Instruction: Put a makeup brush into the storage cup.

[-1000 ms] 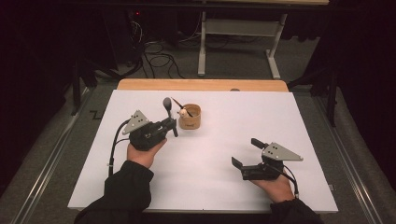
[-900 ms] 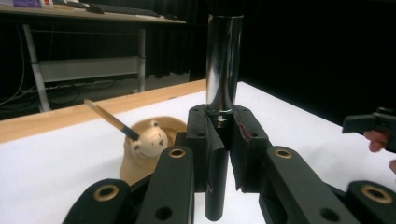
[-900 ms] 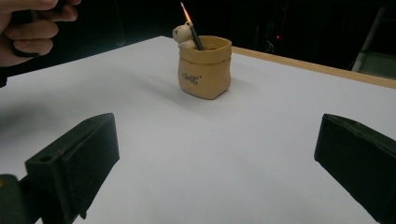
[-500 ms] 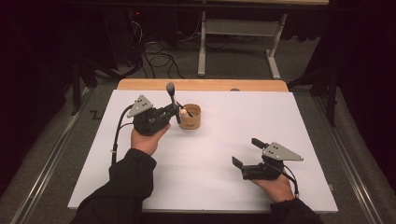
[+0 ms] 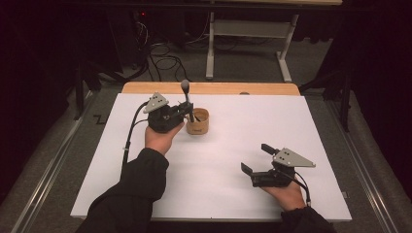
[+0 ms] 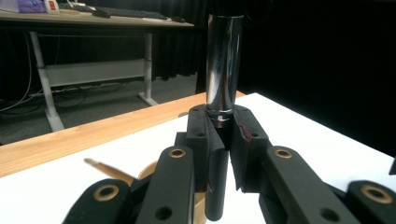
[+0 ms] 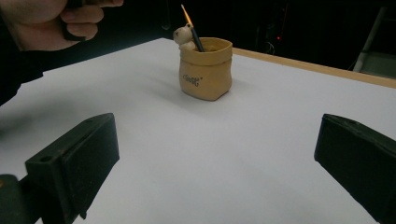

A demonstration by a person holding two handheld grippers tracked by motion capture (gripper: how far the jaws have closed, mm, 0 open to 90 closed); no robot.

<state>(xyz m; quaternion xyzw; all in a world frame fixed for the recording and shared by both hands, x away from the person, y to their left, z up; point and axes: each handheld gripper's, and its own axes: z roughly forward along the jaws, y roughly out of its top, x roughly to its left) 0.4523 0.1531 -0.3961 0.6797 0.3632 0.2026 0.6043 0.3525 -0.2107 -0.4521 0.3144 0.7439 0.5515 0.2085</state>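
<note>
A tan sack-shaped cup [image 5: 198,124] stands on the white table top [image 5: 228,145], left of middle toward the far side. My left gripper [image 5: 186,110] is shut on a dark utensil [image 5: 185,90] held upright, rounded head on top. Its lower end dips into the cup's mouth. In the left gripper view the pads clamp the utensil's chrome shaft [image 6: 223,70], a black stem runs down between them, and the cup's rim [image 6: 148,171] lies below. My right gripper [image 5: 257,158] rests open near the front right. Its view shows the cup [image 7: 205,70] with a pencil [image 7: 192,30] in it.
A wooden strip [image 5: 218,89] runs along the table's far edge. Beyond it a desk frame [image 5: 248,29] and cables lie on the floor. A small pale figure [image 7: 183,37] sits on the cup's rim. The left hand [image 7: 51,23] hangs at the upper left in the right gripper view.
My left hand has moved toward the far side and the cup, rising a little. The utensil has gone from tilted to upright over the cup. The right gripper has stayed put.
</note>
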